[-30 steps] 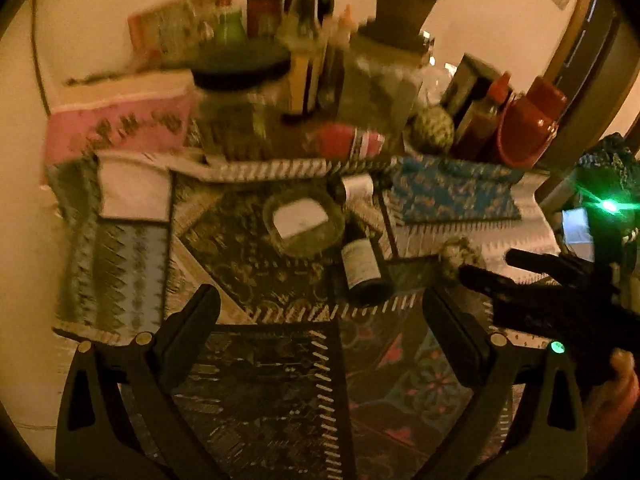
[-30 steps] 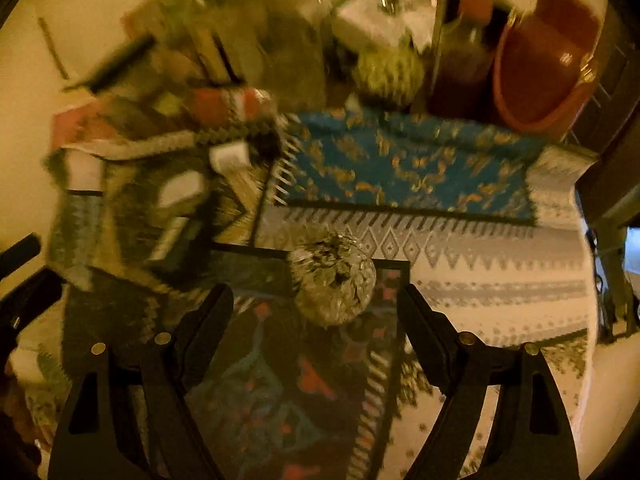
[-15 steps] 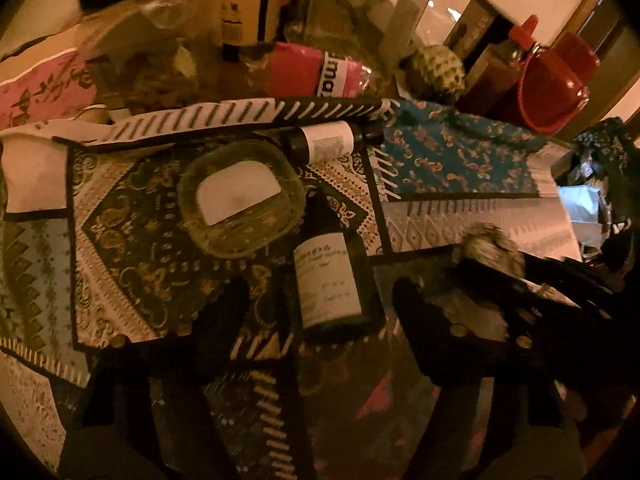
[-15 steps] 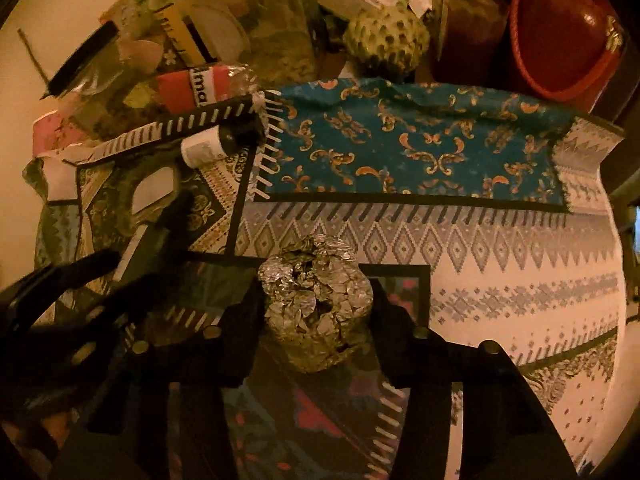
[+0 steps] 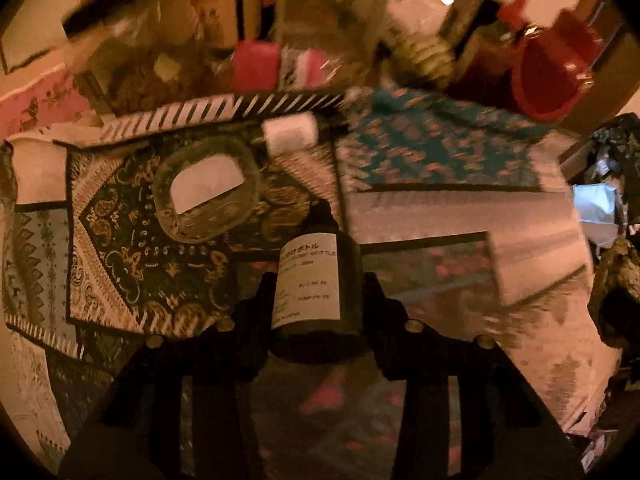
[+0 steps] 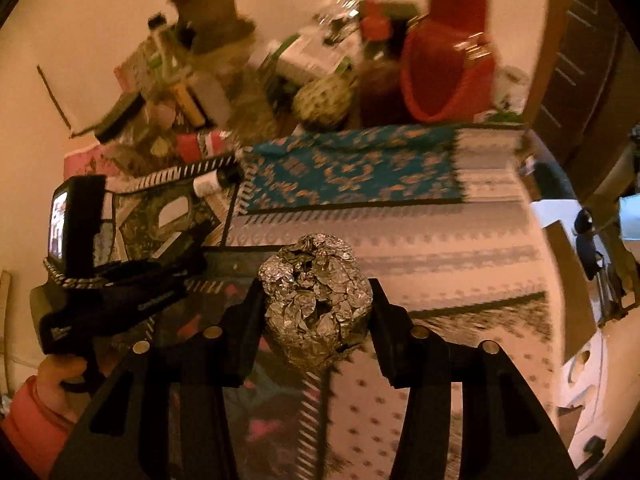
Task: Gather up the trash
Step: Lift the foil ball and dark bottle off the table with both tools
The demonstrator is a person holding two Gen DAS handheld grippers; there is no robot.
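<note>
crumpled silver foil ball (image 6: 316,300) (dented, creased) between right gripper (image 6: 316,308) fingers (image 6: 250,316)

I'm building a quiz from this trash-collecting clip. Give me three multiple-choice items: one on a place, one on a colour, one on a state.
1. Where is the foil ball?
A. between the right gripper's fingers
B. in the bucket
C. on the teal cloth

2. What colour is the bucket?
A. blue
B. red
C. white

3. What is between the fingers of the left gripper?
A. nothing
B. a spoon
C. a dark labelled bottle

Answers:
1 A, the right gripper has a finger on each side of the ball.
2 B, it stands red by the wall.
3 C, the jaws are closing around the dark labelled bottle.
</note>
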